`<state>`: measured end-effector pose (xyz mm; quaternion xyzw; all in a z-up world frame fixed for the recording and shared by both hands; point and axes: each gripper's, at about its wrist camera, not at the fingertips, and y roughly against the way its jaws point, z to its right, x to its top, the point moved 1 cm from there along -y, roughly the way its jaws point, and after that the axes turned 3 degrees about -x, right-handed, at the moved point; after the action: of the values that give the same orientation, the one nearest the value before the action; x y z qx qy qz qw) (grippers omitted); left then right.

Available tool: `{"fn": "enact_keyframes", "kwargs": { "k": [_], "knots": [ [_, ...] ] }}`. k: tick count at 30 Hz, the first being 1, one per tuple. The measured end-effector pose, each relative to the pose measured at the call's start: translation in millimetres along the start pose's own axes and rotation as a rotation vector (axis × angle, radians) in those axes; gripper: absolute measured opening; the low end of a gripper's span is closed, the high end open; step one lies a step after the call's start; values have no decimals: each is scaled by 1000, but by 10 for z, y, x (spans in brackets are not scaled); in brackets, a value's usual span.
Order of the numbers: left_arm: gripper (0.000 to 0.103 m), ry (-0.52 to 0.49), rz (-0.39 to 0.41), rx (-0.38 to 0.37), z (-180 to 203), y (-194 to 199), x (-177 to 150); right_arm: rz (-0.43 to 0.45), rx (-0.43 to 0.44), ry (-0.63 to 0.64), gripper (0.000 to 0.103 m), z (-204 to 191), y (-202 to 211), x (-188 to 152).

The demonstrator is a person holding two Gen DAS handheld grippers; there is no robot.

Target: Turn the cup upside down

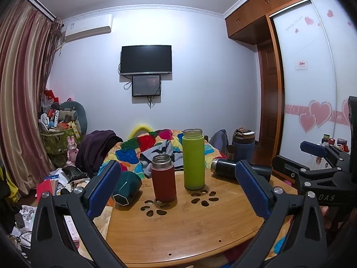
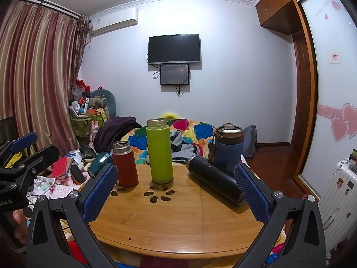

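Observation:
On the wooden table (image 1: pixel 183 227) (image 2: pixel 178 221) a red flask (image 1: pixel 163 178) (image 2: pixel 125 164) and a taller green flask (image 1: pixel 193 158) (image 2: pixel 159 150) stand upright, mouths open. A black flask (image 1: pixel 225 168) (image 2: pixel 214 179) lies on its side at the right. A dark green cup (image 1: pixel 126 188) (image 2: pixel 99 163) lies on its side at the left. A blue lidded mug (image 1: pixel 243 144) (image 2: pixel 228 147) stands at the back right. My left gripper (image 1: pixel 176 189) is open and empty, held in front of the flasks. My right gripper (image 2: pixel 176 189) is open and empty too.
The table has paw-shaped cut-outs (image 1: pixel 154 207) (image 2: pixel 159 195). Behind it lies a colourful blanket (image 1: pixel 145 147) on a bed. Clutter covers the floor at left (image 1: pixel 51 185). A wardrobe (image 1: pixel 312 78) and a white suitcase (image 2: pixel 334 201) stand at right.

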<state>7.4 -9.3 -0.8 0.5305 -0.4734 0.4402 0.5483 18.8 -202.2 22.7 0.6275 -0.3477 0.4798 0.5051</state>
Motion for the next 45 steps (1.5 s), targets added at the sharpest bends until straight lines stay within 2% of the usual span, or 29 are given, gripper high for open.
{"fn": "enact_keyframes", "kwargs": {
  "k": [30,45],
  "knots": [
    [103,17,-12,-16,-12,-6,-26,-4,4,-3,103,1,-25,-13],
    [103,23,-56,-43,-37,-180,-63,-29,7,-11,103,44,-185,-81]
  ]
}}
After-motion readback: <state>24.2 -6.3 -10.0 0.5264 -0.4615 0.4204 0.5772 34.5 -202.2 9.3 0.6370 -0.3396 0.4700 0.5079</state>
